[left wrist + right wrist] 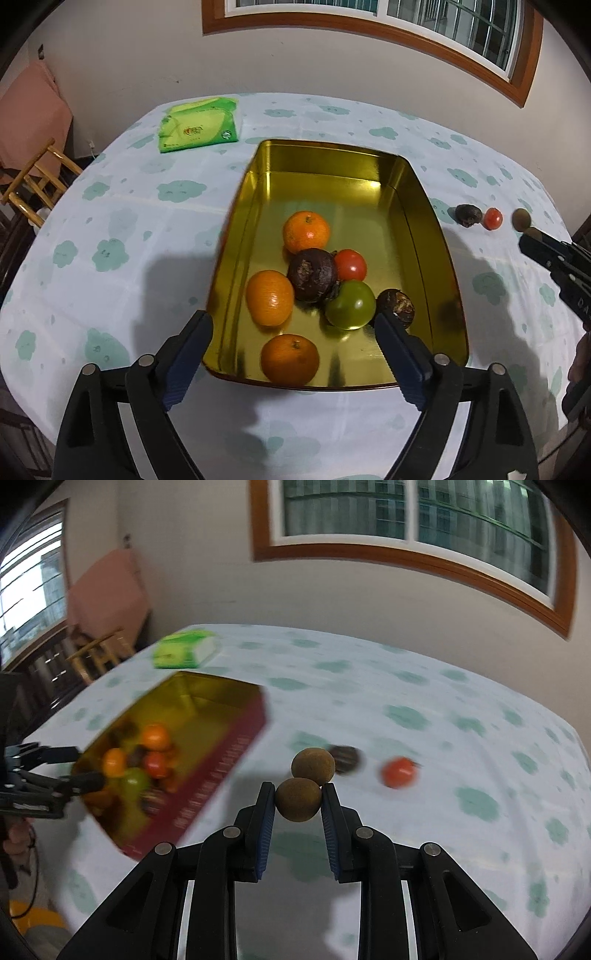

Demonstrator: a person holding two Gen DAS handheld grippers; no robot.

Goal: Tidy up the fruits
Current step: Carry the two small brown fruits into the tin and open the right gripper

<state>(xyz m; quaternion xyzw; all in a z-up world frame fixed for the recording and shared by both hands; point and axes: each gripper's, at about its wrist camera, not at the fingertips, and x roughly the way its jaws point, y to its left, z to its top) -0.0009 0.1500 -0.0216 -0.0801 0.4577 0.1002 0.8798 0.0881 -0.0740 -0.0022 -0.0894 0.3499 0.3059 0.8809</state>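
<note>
Left wrist view gives me the best count, so I start from the tabletop (110, 221), covered in a pale cloth with green blotches. On it sits the gold tin (417, 206), which I take as the place the fruit is meant to go. A green packet (199, 125) lies beyond the tin's far left corner, well apart from it.

Inside the tin I see seven pieces clustered toward the near end: three oranges (306, 232), two dark fruits (312, 275), a green tomato (350, 304) and a red tomato (351, 265). The far half of the tin is bare.

My left tongs (291, 332) hang over the tin's near end with jaws wide apart and nothing between them; the nearest orange sits below the gap, untouched.

My right tongs (298, 799) are closed on a brown fruit (297, 799), pads pressing both its sides, lifted off the cloth to the right of the tin. That view is blurred, so finer detail escapes me.

Still loose on the cloth, right of the tin, are three pieces in a row: another brown fruit (313, 766), a dark fruit (345, 757) and a red tomato (399, 771).

I judge the job well past halfway: seven in, one in hand awaiting the tin, three left to fetch.
</note>
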